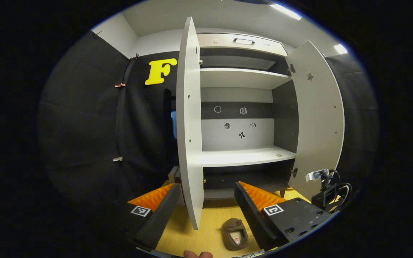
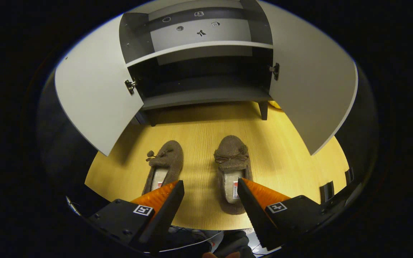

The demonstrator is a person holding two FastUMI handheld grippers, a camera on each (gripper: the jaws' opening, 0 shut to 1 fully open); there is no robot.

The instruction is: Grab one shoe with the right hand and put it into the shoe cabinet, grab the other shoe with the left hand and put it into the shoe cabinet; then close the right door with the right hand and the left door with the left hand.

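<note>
- Two brown slippers lie side by side on the wooden floor (image 2: 199, 136) in front of the shoe cabinet (image 2: 206, 93), toes toward it, in the right gripper view: left shoe (image 2: 165, 163) at about 7 o'clock from the frame centre, right shoe (image 2: 232, 168) at about 6 o'clock. They are near each other but apart.
- Both shoes are outside the cabinet; its bottom compartment (image 2: 203, 80) lies at 12 o'clock from them.
- Right gripper (image 2: 210, 188) hovers above the heel end of the right shoe, fingers spread wide, nothing between them. One finger overlaps the shoe's heel opening in the picture; contact cannot be told.
- Left gripper (image 1: 206, 195) is also wide open and holds nothing. It points at the cabinet, with the edge of the left door (image 1: 190, 122) standing between its fingers, farther off.
- One slipper (image 1: 234, 233) shows at 6 o'clock in the left gripper view, on the floor just beside the gripper's right finger.
- Both doors stand open: left door swung out at 9 o'clock, right door (image 1: 317, 118) at 3 o'clock.
- Inside the cabinet, a pale middle shelf (image 1: 246, 156) and an upper shelf (image 1: 242, 77).
</note>
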